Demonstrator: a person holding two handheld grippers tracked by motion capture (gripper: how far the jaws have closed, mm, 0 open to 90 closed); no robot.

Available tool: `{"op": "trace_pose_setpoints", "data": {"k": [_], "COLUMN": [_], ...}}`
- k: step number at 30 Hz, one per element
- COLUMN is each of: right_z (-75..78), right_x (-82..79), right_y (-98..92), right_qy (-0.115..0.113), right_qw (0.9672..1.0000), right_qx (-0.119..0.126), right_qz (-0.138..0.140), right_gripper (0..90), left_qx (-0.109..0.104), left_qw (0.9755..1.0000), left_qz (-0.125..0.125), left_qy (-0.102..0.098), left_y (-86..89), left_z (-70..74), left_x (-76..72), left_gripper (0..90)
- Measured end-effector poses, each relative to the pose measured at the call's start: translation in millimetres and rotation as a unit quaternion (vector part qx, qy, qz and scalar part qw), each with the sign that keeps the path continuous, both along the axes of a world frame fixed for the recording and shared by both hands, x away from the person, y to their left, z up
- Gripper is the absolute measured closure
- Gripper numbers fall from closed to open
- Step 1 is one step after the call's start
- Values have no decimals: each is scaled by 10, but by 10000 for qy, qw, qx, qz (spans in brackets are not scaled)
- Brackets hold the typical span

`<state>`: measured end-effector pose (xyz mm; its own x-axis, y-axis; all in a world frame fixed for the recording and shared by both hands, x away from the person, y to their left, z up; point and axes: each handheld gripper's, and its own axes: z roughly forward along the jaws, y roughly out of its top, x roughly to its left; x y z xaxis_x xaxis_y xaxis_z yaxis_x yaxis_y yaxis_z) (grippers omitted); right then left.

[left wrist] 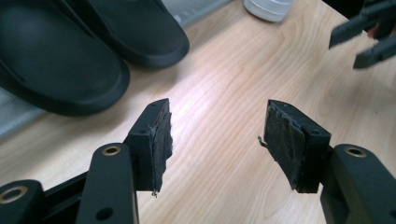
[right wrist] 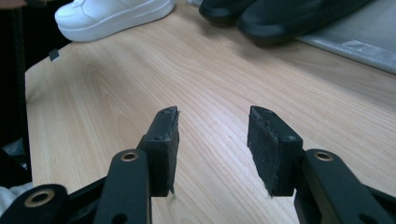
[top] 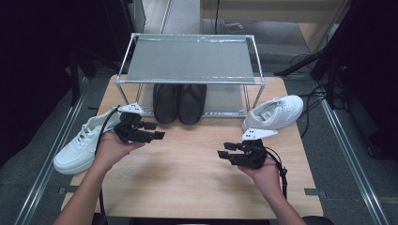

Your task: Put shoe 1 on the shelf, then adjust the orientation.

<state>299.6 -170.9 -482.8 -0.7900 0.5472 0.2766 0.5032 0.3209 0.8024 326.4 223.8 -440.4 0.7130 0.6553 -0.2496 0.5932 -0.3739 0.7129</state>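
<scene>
From above, the person holds both tools over the middle of the pale wooden table (top: 187,173), the left gripper (top: 157,131) and the right gripper (top: 224,150) pointing toward each other with nothing in either. A pair of black slippers (top: 179,103) sits toes-out on the lower shelf of the metal-framed shoe rack (top: 190,58), likely tidied there already, while one white sneaker (top: 80,145) hangs over the table's left edge and the other white sneaker (top: 274,112) lies by the rack's right leg, both within easy reach. Along the left gripper's own jaws, the worn, fuzzy pads (left wrist: 161,140) stand wide apart over bare wood grain, the smooth, rounded slipper toes just beyond. The right gripper view shows its jaws parted too, empty, facing the glossy thick-soled left sneaker; its far edge is blurred, so I can't vouch for detail there.
</scene>
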Motion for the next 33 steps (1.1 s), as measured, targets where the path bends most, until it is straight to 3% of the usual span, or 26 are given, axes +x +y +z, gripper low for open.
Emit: {"op": "trace_pose_setpoints", "data": {"k": [10,18,24,27,28,31,33], "right_z": [9,20,14,12,12,16,12], "right_x": [24,63,49,50,54,68,72], "right_y": [-23,-11,-20,-20,-20,-17,-14], "right_qy": [-9,-12,31,34,28,9,14], "right_qw": [10000,10000,10000,10000,10000,10000,10000], "right_qx": [35,64,55,48,38,33,26], "right_qz": [-66,-34,-53,-44,-46,-52,-44], "right_gripper": [545,546,545,540,538,538,537], "left_qx": [-48,-102,-129,-119,-30,-198,-193], "left_qw": [10000,9999,9992,9990,9990,9975,9973], "left_qz": [-48,59,347,378,395,609,666], "left_qy": [52,126,134,200,187,297,249], "left_y": [79,220,456,529,586,784,872], "left_z": [-137,-163,-160,-171,-181,-208,-198], "left_x": [-195,-176,-130,-106,-91,-20,-3], "left_gripper": [411,411,427,451,451,483,502]}}
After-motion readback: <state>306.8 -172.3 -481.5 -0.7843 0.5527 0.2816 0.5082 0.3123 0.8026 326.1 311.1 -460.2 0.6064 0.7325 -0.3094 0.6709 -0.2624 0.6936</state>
